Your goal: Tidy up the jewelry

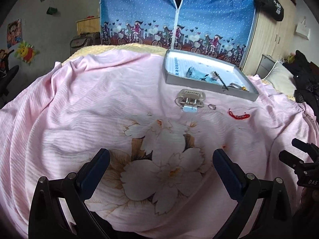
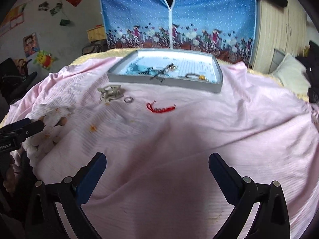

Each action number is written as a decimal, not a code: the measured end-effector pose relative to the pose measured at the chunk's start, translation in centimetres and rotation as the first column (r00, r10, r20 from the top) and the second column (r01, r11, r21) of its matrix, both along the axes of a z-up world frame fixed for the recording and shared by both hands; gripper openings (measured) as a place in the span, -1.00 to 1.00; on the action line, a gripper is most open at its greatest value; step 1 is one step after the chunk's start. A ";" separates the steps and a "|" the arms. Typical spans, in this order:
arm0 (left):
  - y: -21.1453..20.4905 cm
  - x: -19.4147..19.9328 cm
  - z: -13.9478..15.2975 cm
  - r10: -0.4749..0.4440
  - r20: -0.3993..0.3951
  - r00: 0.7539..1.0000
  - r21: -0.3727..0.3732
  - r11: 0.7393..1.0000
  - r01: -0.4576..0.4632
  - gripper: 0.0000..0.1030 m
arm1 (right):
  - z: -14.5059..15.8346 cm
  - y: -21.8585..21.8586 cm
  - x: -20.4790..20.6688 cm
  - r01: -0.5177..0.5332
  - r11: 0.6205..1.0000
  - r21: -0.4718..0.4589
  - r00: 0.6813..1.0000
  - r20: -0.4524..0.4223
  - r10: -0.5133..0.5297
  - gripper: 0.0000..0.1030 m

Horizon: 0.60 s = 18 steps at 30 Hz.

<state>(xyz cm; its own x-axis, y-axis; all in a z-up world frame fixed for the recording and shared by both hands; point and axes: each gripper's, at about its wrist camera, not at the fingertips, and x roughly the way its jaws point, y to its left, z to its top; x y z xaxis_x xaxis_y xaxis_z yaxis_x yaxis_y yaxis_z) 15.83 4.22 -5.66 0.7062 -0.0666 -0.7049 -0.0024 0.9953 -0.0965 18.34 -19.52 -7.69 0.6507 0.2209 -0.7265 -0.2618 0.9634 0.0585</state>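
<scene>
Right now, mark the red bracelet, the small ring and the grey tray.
red bracelet [image 2: 161,109], right wrist view, middle of its strand.
small ring [image 1: 212,106], left wrist view, its band.
grey tray [image 2: 159,81], right wrist view, near wall.

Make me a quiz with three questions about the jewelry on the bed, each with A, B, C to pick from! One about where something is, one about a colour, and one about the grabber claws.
1. Where is the small silver ring?
A. Inside the tray
B. On the pink sheet, between the hair clip and the bracelet
C. In a gripper

2. What colour is the bracelet lying on the sheet?
A. Red
B. Green
C. Black

3. How are the two grippers?
A. Both shut on jewelry
B. One holds the ring
C. Both open and empty

Answers:
1. B: the ring lies on the pink sheet, right of the clear hair clip, outside the grey tray.
2. A: it is bright red.
3. C: the left gripper and right gripper have their jaws spread wide, nothing between.
</scene>
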 end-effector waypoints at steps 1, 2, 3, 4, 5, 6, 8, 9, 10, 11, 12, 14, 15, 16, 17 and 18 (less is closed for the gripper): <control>0.0 0.1 -0.2 -0.003 -0.005 1.000 0.007 1.000 0.003 0.96 | -0.2 -0.2 0.2 0.007 1.000 0.011 1.000 -0.014 -0.007 1.00; -0.1 0.3 -0.4 -0.008 -0.009 1.000 0.018 1.000 0.008 0.96 | -0.4 -0.4 0.3 0.016 1.000 0.024 0.999 -0.028 -0.015 1.00; -0.2 0.5 -0.6 -0.013 -0.013 1.000 0.031 0.999 0.014 0.96 | -0.6 -0.7 0.5 0.026 0.999 0.035 0.999 -0.040 -0.025 1.00; -0.3 0.6 -0.8 -0.017 -0.017 1.000 0.041 0.999 0.018 0.96 | -0.8 -0.9 0.7 0.038 0.998 0.040 0.998 -0.047 -0.036 1.00; -0.3 0.9 -0.8 -0.023 -0.019 1.000 0.053 0.998 0.024 0.96 | -0.8 -1.1 0.8 0.045 0.998 0.046 0.998 -0.045 -0.043 1.00; -0.4 1.1 -0.9 -0.027 -0.017 0.999 0.055 0.998 0.028 0.96 | -0.8 -1.2 1.0 0.046 0.997 0.054 0.998 -0.038 -0.044 1.00; -0.5 1.6 -0.7 -0.038 -0.002 0.999 0.049 0.998 0.038 0.96 | -0.7 -1.4 1.4 0.034 0.996 0.077 0.999 -0.013 -0.034 1.00; -0.5 1.9 -0.6 -0.044 0.006 0.999 0.042 0.998 0.044 0.96 | -0.7 -1.5 1.7 0.026 0.996 0.084 1.000 0.001 -0.026 1.00; -0.6 2.4 -0.3 -0.054 0.013 0.998 0.032 0.998 0.053 0.96 | -0.6 -1.5 2.0 0.015 0.996 0.085 1.000 0.015 -0.017 1.00; -0.8 3.0 -0.1 -0.063 0.016 0.998 0.027 0.998 0.063 0.96 | -0.6 -1.5 2.6 0.003 0.997 0.078 0.999 0.036 -0.006 1.00; -1.0 3.4 0.0 -0.070 0.018 0.997 0.026 0.997 0.070 0.96 | -0.6 -1.6 3.0 0.000 0.997 0.075 0.999 0.045 -0.004 1.00; -1.6 4.8 0.2 -0.080 0.023 0.997 0.040 0.996 0.079 0.96 | -1.1 -2.0 4.0 -0.001 0.995 0.100 0.999 0.039 -0.003 1.00; -1.9 5.5 0.2 -0.078 0.021 0.997 0.056 0.995 0.077 0.96 | -1.3 -2.2 4.3 0.006 0.993 0.118 0.999 0.032 -0.010 1.00; -2.1 6.0 0.1 -0.077 0.018 0.997 0.065 0.995 0.076 0.96 | -1.6 -2.5 4.7 0.019 0.991 0.131 0.999 0.026 -0.023 1.00; -2.4 6.7 -0.1 -0.080 0.010 0.997 0.071 0.994 0.079 0.96 | -1.7 -2.6 4.8 0.025 0.991 0.134 0.999 0.025 -0.028 1.00; -2.6 7.3 -0.3 -0.086 0.003 0.996 0.070 0.994 0.086 0.96 | -1.7 -2.8 5.0 0.028 0.991 0.133 0.999 0.032 -0.033 1.00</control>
<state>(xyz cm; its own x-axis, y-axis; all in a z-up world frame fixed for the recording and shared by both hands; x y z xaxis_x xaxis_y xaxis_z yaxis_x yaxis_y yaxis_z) 23.15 1.65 -5.94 0.7040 -0.0781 -0.7059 0.0837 0.9961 -0.0267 23.36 -22.30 -9.39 0.6828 0.2936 -0.6690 -0.2364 0.9552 0.1780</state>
